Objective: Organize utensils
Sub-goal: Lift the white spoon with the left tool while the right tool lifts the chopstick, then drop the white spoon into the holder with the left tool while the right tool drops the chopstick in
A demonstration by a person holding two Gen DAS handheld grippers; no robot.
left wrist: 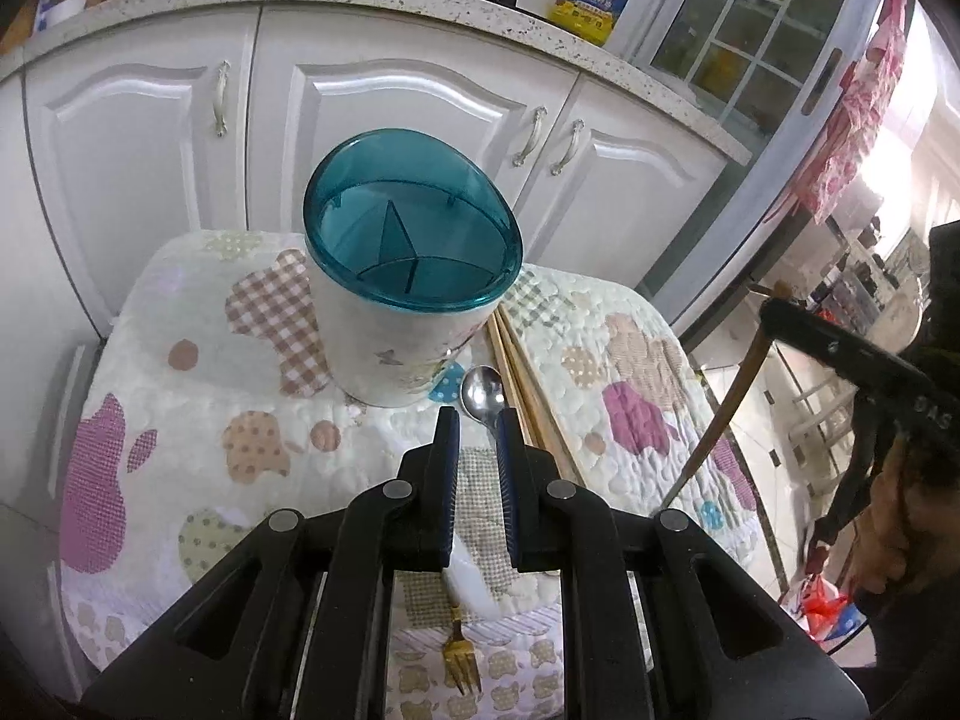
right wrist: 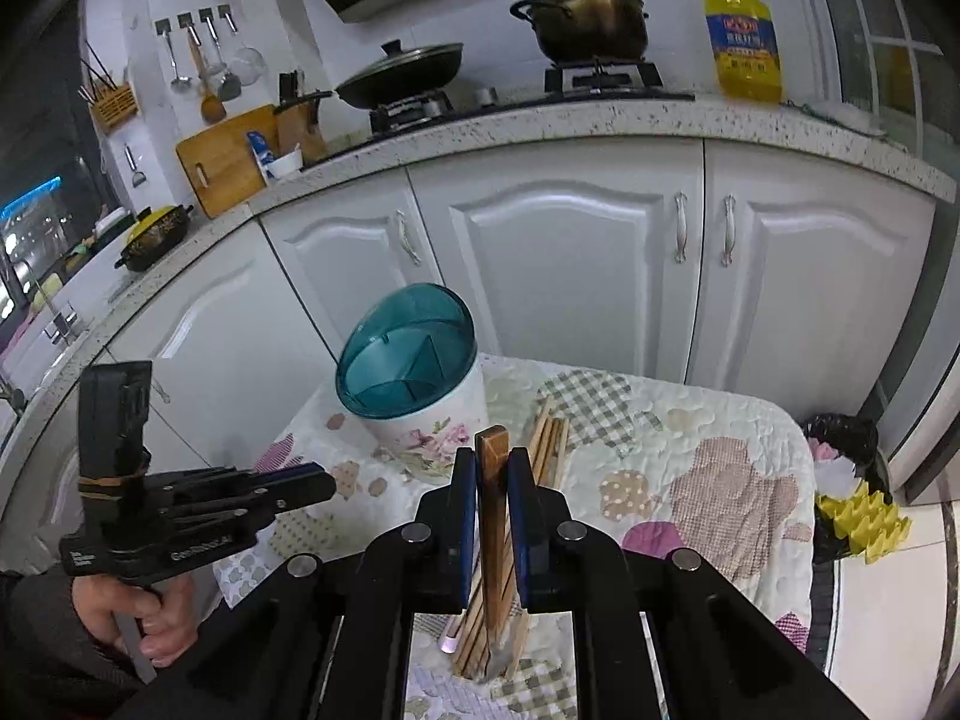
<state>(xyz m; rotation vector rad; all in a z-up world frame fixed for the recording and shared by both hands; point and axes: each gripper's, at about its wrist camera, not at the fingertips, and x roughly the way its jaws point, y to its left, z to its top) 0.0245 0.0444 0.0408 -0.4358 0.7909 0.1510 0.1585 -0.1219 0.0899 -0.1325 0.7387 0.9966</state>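
Note:
A white floral utensil holder [left wrist: 396,354] with a teal divided top [left wrist: 414,222] stands on a quilted table [left wrist: 180,420]; it also shows in the right wrist view [right wrist: 432,420]. My left gripper [left wrist: 477,420] is open and empty, low over the quilt just before a steel spoon [left wrist: 480,390]. A gold fork [left wrist: 459,654] lies under it. Wooden chopsticks [left wrist: 528,384] lie right of the holder. My right gripper [right wrist: 492,462] is shut on a wooden-handled utensil [right wrist: 493,516], held upright above the chopsticks [right wrist: 549,438].
White cabinets [right wrist: 570,276] and a speckled counter [right wrist: 540,120] stand behind the table. An oil bottle [right wrist: 744,36], pots and a stove sit on the counter. A black bag and yellow egg tray [right wrist: 864,516] lie on the floor at right.

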